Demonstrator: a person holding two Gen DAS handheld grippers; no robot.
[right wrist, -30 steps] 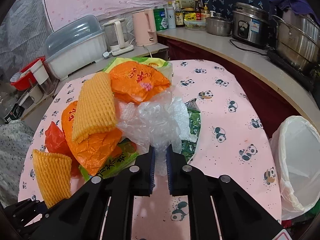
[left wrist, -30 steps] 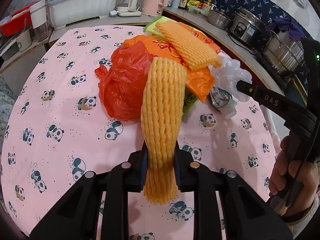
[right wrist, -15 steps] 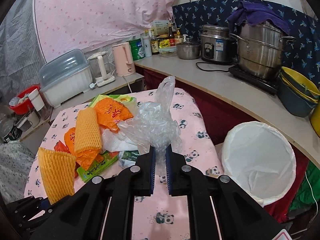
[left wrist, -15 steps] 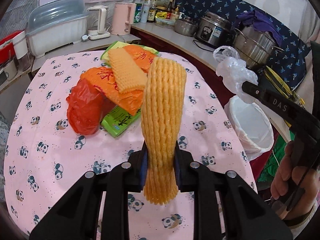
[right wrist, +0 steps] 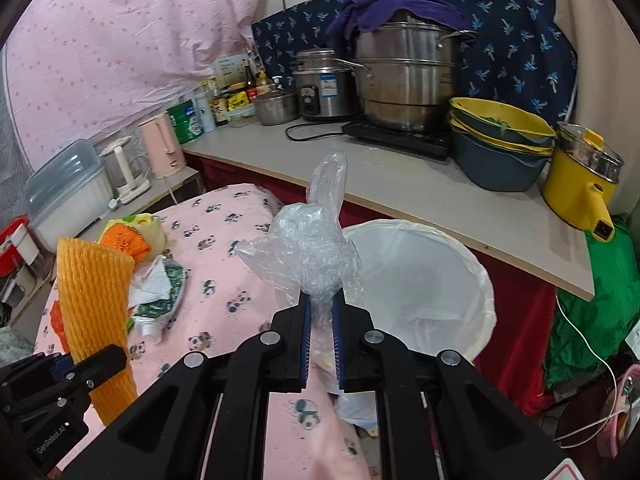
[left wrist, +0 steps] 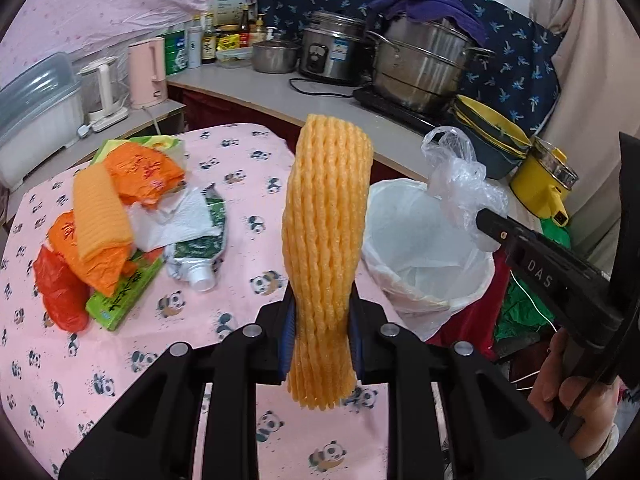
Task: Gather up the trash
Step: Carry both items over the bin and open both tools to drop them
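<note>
Trash now rides with you: both grippers have swung off the pile toward the bin (left wrist: 424, 256), which was barely in view a second ago. Your left gripper (left wrist: 322, 336) tilts down over the table (left wrist: 120, 360) edge, pinching an orange foam net (left wrist: 326, 240) that stands upright at 12 o'clock from its pads. Your right gripper (right wrist: 320, 332) also angles down, its jaws pressed on a crumpled clear bag (right wrist: 312, 248) with the bin's rim at 2 o'clock. Your right hand (left wrist: 576, 392) grips the handle. The pile (left wrist: 104, 232) lies on the table at 10 o'clock: orange wrappers, a second net, a red bag, a green packet.
</note>
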